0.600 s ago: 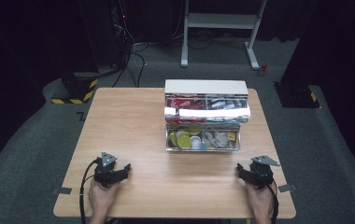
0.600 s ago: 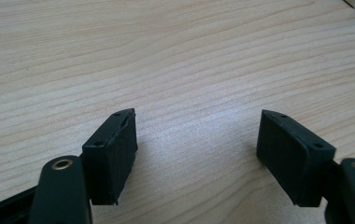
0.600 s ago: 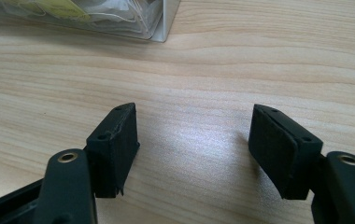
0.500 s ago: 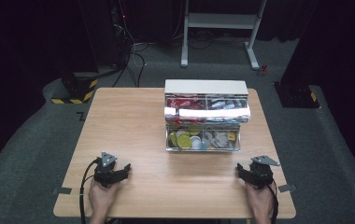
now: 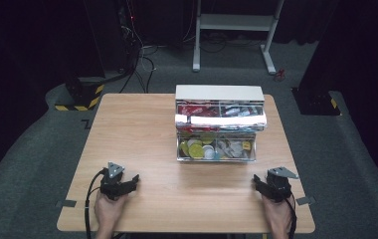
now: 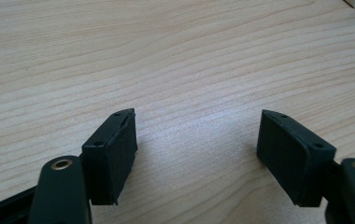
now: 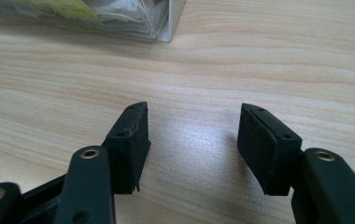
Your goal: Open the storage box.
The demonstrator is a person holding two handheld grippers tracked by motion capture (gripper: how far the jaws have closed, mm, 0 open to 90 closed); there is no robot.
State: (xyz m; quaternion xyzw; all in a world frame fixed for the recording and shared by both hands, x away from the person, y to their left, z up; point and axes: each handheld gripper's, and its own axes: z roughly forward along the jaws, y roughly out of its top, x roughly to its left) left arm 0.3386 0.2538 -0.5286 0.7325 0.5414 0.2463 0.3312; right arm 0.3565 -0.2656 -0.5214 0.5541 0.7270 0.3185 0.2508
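Wooden table [image 5: 142, 134] in the middle of a grey carpeted floor [image 5: 43, 149], dark all around, with a white metal frame [image 5: 236, 22] standing beyond the far edge and a black-and-yellow striped block [image 5: 80, 97] near the far left corner. On the table, right of centre and toward the far side, a clear plastic box [image 5: 217, 144] with its white lid [image 5: 220, 93] swung up at the back; upper tier packed with red and silver packets [image 5: 197, 110], lower tier divided into compartments holding round yellow, green and white pieces [image 5: 197, 148] on the left side and paler bits on the right, too small to name. Near the front left edge, the left gripper [image 5: 133, 180], held in the left hand [image 5: 108, 209], jaws spread wide apart over bare wood and holding nothing; black cable [image 5: 88, 199] trailing from it toward the table edge. Near the front right corner, the right gripper [image 5: 256, 183], held in the right hand [image 5: 277, 214], jaws likewise spread apart and empty. Both well apart from the box, one at either side of it. In the left gripper view, black padded fingertips [image 6: 115, 144] just above the wood grain, empty between. In the right gripper view, fingertips [image 7: 131, 140] the same, with a corner of the clear box [image 7: 166, 23] ahead and to the left.
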